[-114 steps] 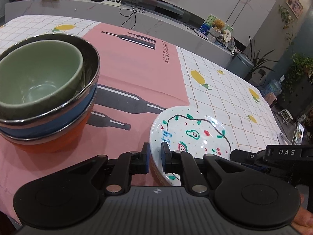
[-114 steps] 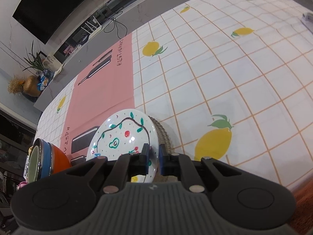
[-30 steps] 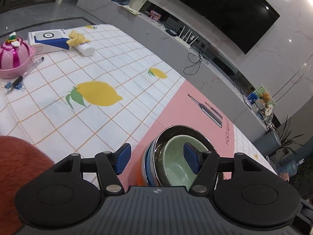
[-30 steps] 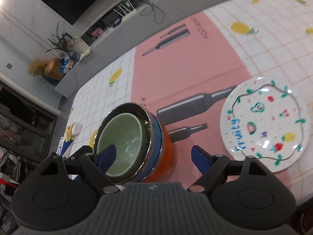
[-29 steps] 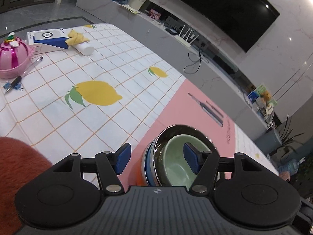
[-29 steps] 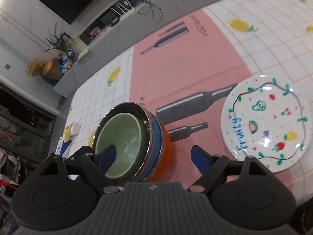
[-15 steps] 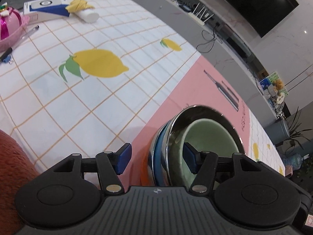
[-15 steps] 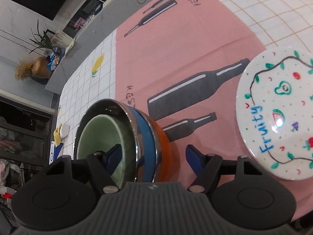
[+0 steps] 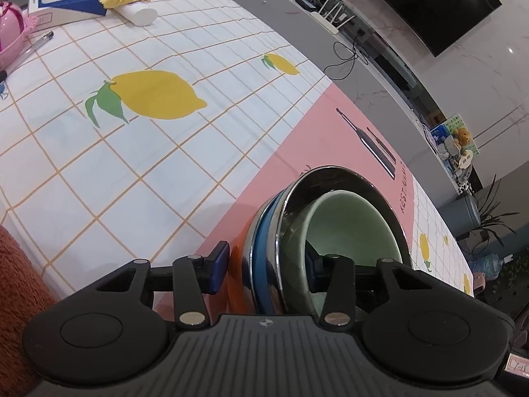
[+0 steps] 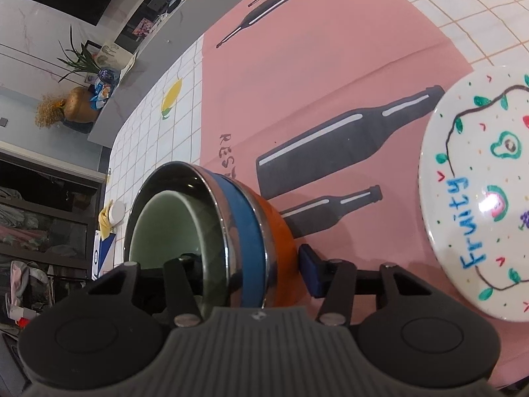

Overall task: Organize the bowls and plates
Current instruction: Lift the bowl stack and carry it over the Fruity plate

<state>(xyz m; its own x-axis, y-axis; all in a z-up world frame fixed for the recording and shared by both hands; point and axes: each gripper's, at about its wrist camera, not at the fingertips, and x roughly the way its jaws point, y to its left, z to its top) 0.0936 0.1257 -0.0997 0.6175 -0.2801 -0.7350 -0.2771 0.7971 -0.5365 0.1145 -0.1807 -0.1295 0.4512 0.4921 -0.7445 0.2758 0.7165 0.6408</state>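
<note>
A stack of nested bowls stands on the pink placemat: a green bowl [image 9: 347,228] inside a steel bowl [image 9: 294,205], a blue bowl [image 9: 263,231] and an orange bowl [image 10: 279,228] at the bottom. My left gripper [image 9: 264,268] is open and straddles the stack's near rim, one finger outside, one inside the green bowl. My right gripper [image 10: 251,264] is open and straddles the opposite rim the same way. The stack also shows in the right wrist view [image 10: 165,218]. A white "Fruity" plate [image 10: 476,192] lies to the right.
The lemon-print tablecloth [image 9: 132,152] covers the table. At its far left lie a blue-white box [image 9: 66,3], a white tube with a yellow cloth [image 9: 139,10], a pink container [image 9: 10,36] and a pen [image 9: 36,46]. A grey TV bench [image 9: 363,63] runs behind the table.
Both grippers have moved down and closer onto the bowl stack, so its rims now sit between their fingers. The jaws have narrowed a little. Earlier both were shut on the plate.
</note>
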